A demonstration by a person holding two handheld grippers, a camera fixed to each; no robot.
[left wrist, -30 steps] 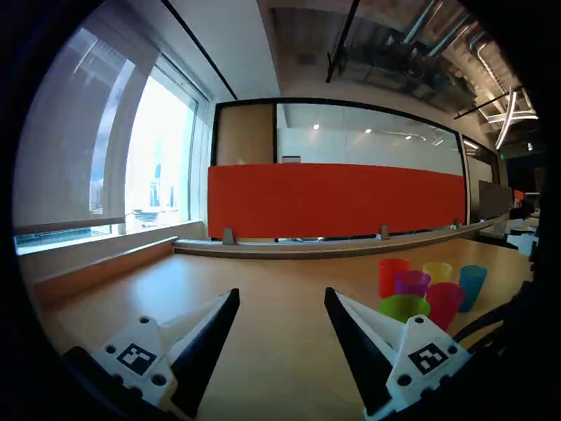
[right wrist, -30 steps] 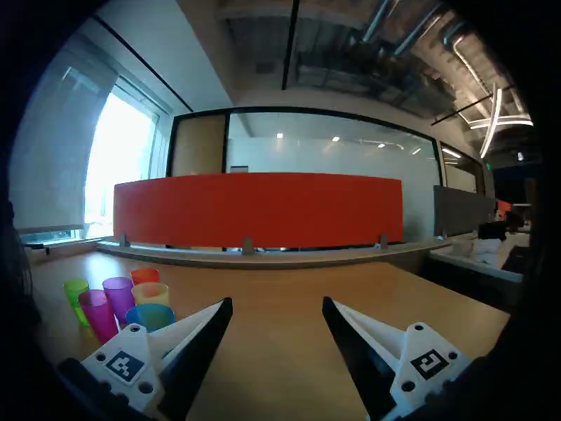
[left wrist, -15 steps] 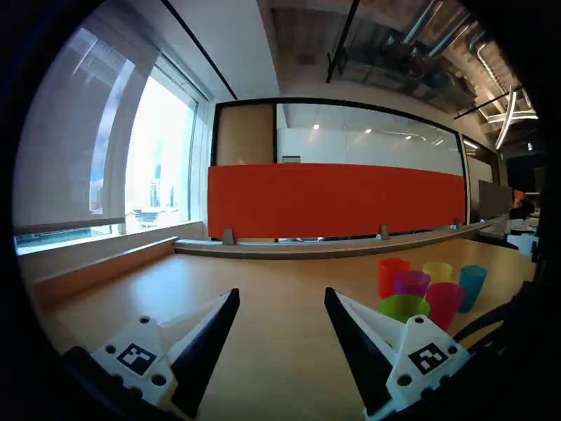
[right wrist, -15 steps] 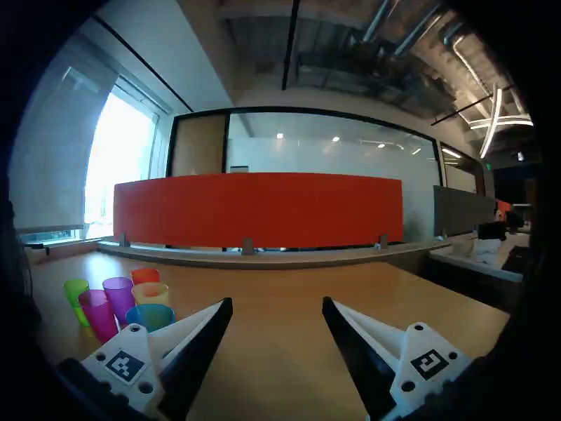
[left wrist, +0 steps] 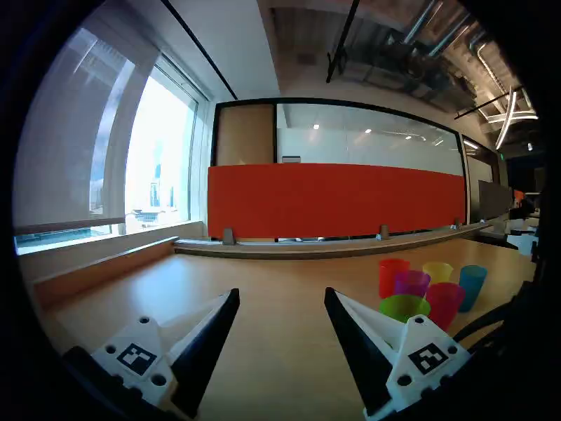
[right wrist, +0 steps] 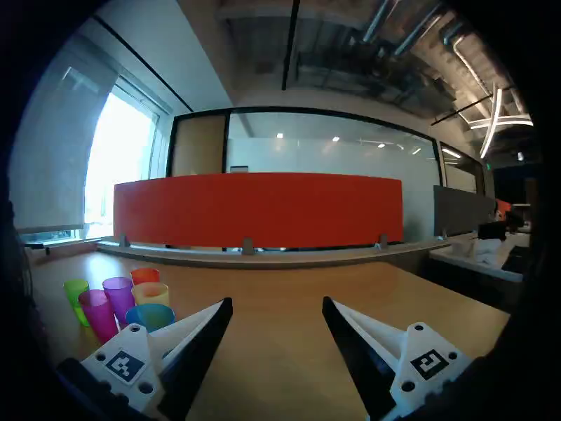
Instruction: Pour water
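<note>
Coloured cups (left wrist: 412,283) clustered upright on table (left wrist: 280,281)

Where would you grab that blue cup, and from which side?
By its side wall, just under the rim. The blue cup stands upright at the edge of the bunch nearest the right tongs, so I'd come in level from that open side. The yellow cup sits close behind and the pink cup beside it, crowding other approaches.
</note>
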